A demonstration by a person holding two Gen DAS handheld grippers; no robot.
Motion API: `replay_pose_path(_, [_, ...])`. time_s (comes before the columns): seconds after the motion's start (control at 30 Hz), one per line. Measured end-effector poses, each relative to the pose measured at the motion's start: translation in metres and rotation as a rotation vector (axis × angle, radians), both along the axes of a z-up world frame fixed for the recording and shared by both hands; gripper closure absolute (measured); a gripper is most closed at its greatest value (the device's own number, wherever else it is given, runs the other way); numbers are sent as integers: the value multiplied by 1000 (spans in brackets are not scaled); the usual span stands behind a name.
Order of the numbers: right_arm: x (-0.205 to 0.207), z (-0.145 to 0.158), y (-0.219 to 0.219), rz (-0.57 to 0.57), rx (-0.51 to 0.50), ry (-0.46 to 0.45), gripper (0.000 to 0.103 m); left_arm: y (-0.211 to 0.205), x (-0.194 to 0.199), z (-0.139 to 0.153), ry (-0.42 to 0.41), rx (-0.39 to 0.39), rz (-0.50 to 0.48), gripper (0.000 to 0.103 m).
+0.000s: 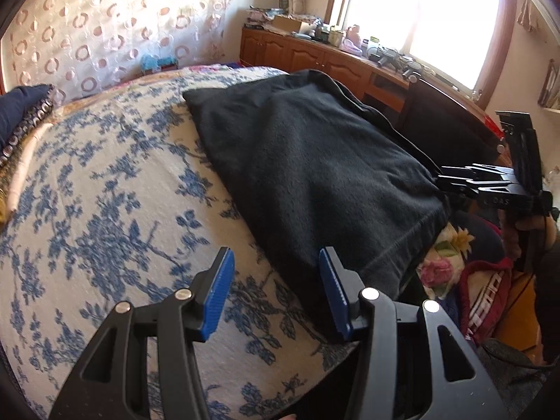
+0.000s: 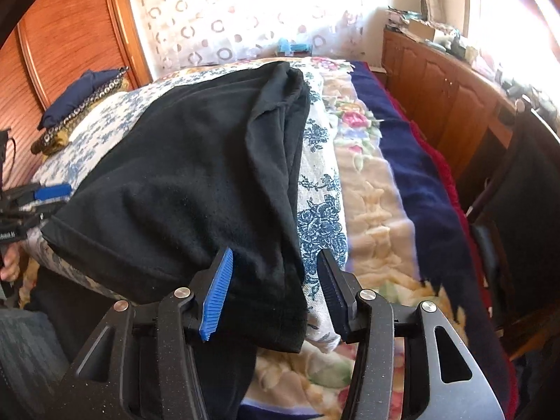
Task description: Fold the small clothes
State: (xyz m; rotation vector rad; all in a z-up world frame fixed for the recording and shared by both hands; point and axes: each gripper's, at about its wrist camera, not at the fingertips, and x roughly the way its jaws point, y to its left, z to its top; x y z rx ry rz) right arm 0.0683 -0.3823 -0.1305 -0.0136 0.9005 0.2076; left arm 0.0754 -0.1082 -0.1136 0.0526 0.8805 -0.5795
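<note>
The bed (image 1: 87,192) fills most of what I see, its cover a woven white cloth with blue flowers, domed under the lens. Under it on the window side lies a fleecy blanket (image 2: 378,210) with pink roses and a navy band. A wooden cabinet (image 1: 315,56) with panelled doors runs along the wall under the bright window, its top crowded with small clutter. A lace curtain (image 1: 105,17) with ring patterns hangs behind the bed.

The garment (image 1: 315,168), black, soft and matte with a stitched hem, lies folded into a rough rectangle on the cover, at the bed's edge near me; one corner droops over the side. A navy cushion (image 2: 80,98) with a beaded edge sits far back.

My left gripper (image 1: 276,294) stands half open and empty over the cover, its right finger just at the garment's hem. My right gripper (image 2: 273,294) is also half open, its blue ribbed fingers (image 2: 217,297) set either side of the garment's hanging corner, not pressing it.
</note>
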Motion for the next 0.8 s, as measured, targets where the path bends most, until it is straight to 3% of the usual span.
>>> replay_pose_path(0.13, [0, -2, 1, 13, 25, 11, 52, -1, -4, 1, 31, -46, -29, 53])
replay_pose_path(0.3, [-2, -5, 6, 45, 49, 31, 51, -8, -6, -5, 69, -34, -58, 53])
replay_pose_path(0.47, [-3, -5, 14, 71, 30, 38, 64, -9, -8, -4, 79, -42, -68, 53])
replay_pose_path(0.53, [-4, -5, 17, 98, 28, 42, 81, -10, -10, -5, 85, -54, -80, 53])
replay_pose_path(0.67, [-6, -5, 23, 119, 17, 36, 90, -15, -15, -5, 96, -72, -125, 54])
replay_pose_path(0.73, [-7, -5, 24, 120, 13, 28, 92, -16, -15, -5, 93, -64, -129, 74])
replay_pose_path(0.77, [-7, -5, 24, 120, 13, 28, 92, -15, -13, -5, 92, -66, -123, 80])
replay_pose_path(0.8, [-8, -4, 24, 118, 15, 23, 93, -14, -13, -5, 92, -67, -118, 95])
